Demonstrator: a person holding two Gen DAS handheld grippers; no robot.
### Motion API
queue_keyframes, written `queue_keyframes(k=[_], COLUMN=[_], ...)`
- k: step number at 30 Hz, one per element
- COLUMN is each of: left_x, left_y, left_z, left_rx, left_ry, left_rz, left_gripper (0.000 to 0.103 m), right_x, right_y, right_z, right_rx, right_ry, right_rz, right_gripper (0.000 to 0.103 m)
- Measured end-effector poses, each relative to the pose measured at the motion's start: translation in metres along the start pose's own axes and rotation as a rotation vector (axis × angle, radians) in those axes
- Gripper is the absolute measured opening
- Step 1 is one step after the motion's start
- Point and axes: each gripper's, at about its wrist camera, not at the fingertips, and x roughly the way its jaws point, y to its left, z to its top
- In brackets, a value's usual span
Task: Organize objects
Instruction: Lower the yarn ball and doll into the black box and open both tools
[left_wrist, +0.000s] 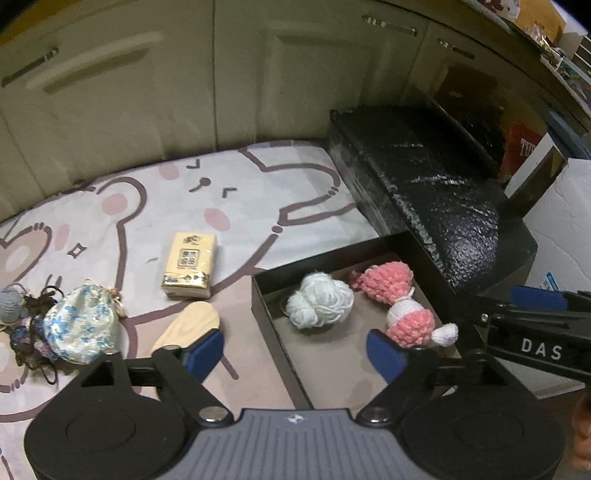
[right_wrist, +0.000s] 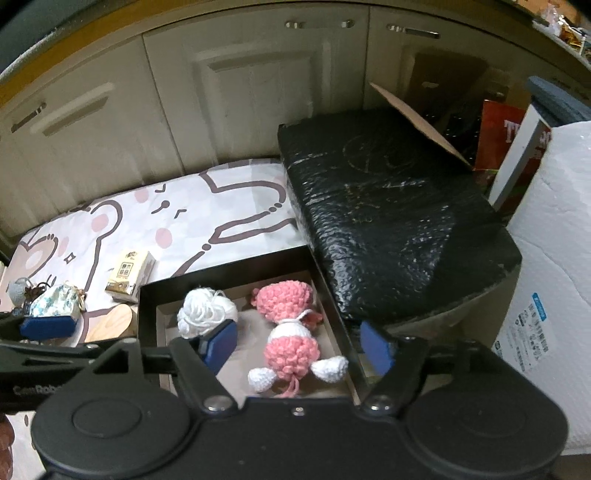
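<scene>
Left gripper (left_wrist: 295, 350) spread wide, blue pads (left_wrist: 205, 352) bare, nothing held. Right gripper (right_wrist: 299, 343) likewise gaping, empty. Between and just beyond both pairs of fingers: shallow black cardboard box (left_wrist: 269, 321), holding white yarn ball (left_wrist: 319, 304) beside pink-and-white crocheted doll (right_wrist: 291, 332), apart from all pads. Outside left finger: pale wooden oval (left_wrist: 188, 325), yellow tissue pack (left_wrist: 189, 266), blue floral drawstring pouch (left_wrist: 81, 325) on bear-print mat (left_wrist: 147, 206). Farther right: black bubble-wrapped parcel (right_wrist: 388, 206).

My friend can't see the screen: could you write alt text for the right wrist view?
An open black box holds a white yarn ball and a pink-and-white crochet toy, below the open, empty right tool. Left of it, a tissue pack lies on a cartoon-bear mat.
</scene>
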Motion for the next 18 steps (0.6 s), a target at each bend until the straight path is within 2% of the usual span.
queue_keyframes(k=[18], left_x=[-0.031], left_y=[0.012], left_z=[-0.012], left_rx=[-0.015], left_ry=[-0.054], left_rz=[0.011], left_gripper=[0.102], right_x=[-0.032], right_y=[-0.009], right_z=[-0.013], right_rx=[0.016], right_ry=[-0.054], right_rz=[-0.040], right_gripper=[0.099])
